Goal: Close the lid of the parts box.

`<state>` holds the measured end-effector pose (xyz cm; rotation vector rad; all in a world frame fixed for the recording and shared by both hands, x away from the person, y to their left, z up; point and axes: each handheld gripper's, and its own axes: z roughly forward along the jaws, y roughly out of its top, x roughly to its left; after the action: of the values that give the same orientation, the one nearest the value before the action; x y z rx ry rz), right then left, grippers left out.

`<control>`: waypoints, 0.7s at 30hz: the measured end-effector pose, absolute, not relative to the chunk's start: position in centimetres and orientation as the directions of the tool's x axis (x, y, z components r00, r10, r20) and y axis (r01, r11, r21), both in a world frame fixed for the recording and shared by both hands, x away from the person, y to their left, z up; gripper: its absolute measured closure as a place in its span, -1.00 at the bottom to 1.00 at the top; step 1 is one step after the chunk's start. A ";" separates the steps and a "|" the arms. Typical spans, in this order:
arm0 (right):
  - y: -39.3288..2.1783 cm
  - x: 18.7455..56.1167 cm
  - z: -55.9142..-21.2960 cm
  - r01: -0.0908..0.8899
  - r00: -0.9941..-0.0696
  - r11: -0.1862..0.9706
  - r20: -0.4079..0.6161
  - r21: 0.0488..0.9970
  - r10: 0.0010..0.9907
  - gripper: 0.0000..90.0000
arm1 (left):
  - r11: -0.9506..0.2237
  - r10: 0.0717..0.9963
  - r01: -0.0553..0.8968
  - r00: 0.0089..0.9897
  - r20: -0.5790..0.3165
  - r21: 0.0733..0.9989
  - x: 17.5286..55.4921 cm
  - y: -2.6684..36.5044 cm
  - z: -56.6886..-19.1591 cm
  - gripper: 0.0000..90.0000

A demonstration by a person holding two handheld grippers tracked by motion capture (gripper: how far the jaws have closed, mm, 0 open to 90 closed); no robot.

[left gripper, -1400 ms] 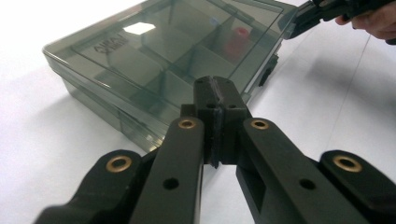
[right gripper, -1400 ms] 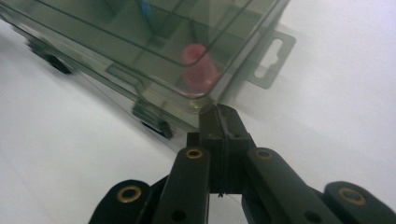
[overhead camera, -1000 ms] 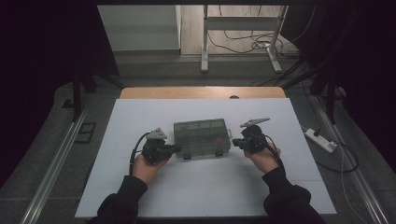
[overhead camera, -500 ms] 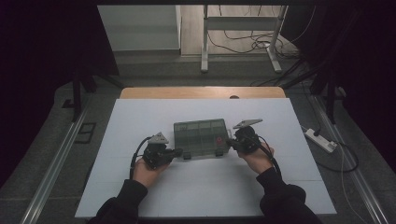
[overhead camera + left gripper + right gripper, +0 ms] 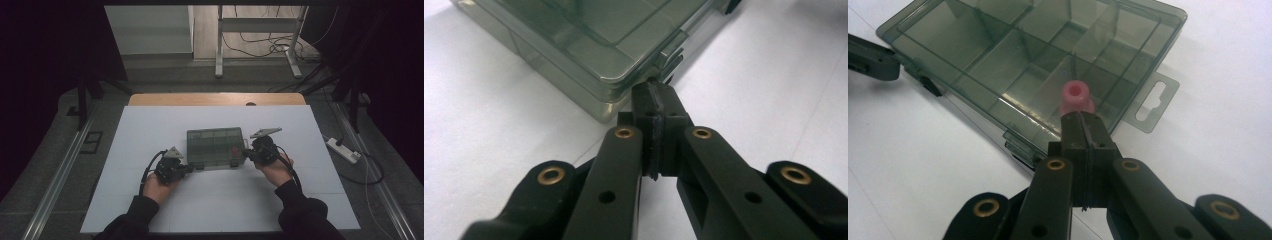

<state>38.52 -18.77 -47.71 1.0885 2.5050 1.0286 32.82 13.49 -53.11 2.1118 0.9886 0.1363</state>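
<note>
At the bottom of the high view, two dark sleeves come in, and each hand holds a hand-held gripper. The left hand-held gripper sits at the lower left corner of the box, and the right hand-held gripper sits at the box's right side. The box is smoky see-through plastic with a shut lid, and it lies flat in the middle of the white counter. My guess is that the two grippers stand at opposite ends so they can work the clips on the front edge, or keep the box from sliding. In the left gripper view, the left hand-held gripper has its two black jaws pressed together with nothing between them, and their tips touch the box right by a small clip in the middle of the frame. The high view is too far away to show that clip. In the right gripper view, the right hand-held gripper is closed too, holding nothing, with its tips at the front edge of the box. Just past the tips, a small pink ring-shaped thing lies in one little room inside. From above it is only a tiny red dot. This view also shows a hang tab at the right.
</note>
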 end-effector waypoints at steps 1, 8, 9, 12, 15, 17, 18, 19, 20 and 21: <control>-18.7 38.5 -47.7 0.554 -0.701 0.481 0.070 0.680 0.709 0.98 | -0.384 0.691 0.608 0.688 -0.220 0.694 33.0 13.6 -53.2 0.97; -18.9 38.3 -47.7 0.552 -0.703 0.487 0.065 0.676 0.708 0.98 | -0.380 0.713 0.619 0.669 -0.208 0.688 33.7 14.0 -53.5 0.97; -18.9 38.3 -47.7 0.552 -0.703 0.487 0.065 0.676 0.708 0.98 | -0.380 0.713 0.619 0.669 -0.208 0.688 33.7 14.0 -53.5 0.97; -19.0 38.3 -47.7 0.557 -0.700 0.480 0.071 0.678 0.711 0.98 | -0.380 0.713 0.618 0.670 -0.208 0.688 33.7 14.0 -53.5 0.97; -19.0 38.3 -47.7 0.556 -0.699 0.481 0.068 0.678 0.712 0.97 | -0.378 0.710 0.620 0.671 -0.214 0.688 33.7 14.1 -53.5 0.95; -18.9 38.2 -47.6 0.556 -0.701 0.481 0.072 0.678 0.709 0.89 | -0.383 0.709 0.618 0.673 -0.210 0.687 33.6 14.1 -53.3 0.91; -18.9 38.1 -47.7 0.552 -0.704 0.481 0.072 0.681 0.707 0.87 | -0.386 0.707 0.615 0.676 -0.208 0.688 33.5 14.1 -53.3 0.89; -18.9 38.1 -47.6 0.552 -0.704 0.484 0.068 0.680 0.707 0.84 | -0.384 0.706 0.615 0.677 -0.210 0.689 33.4 14.1 -53.2 0.87; -18.9 38.0 -47.6 0.552 -0.704 0.482 0.071 0.680 0.706 0.81 | -0.382 0.706 0.614 0.676 -0.210 0.691 33.3 14.1 -53.1 0.84; -18.8 38.0 -47.6 0.552 -0.704 0.480 0.072 0.682 0.707 0.76 | -0.384 0.704 0.613 0.678 -0.211 0.690 33.3 14.2 -53.0 0.81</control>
<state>38.00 -18.83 -47.63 1.0840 2.5077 1.0350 33.25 14.19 -53.04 2.1106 1.0101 0.1492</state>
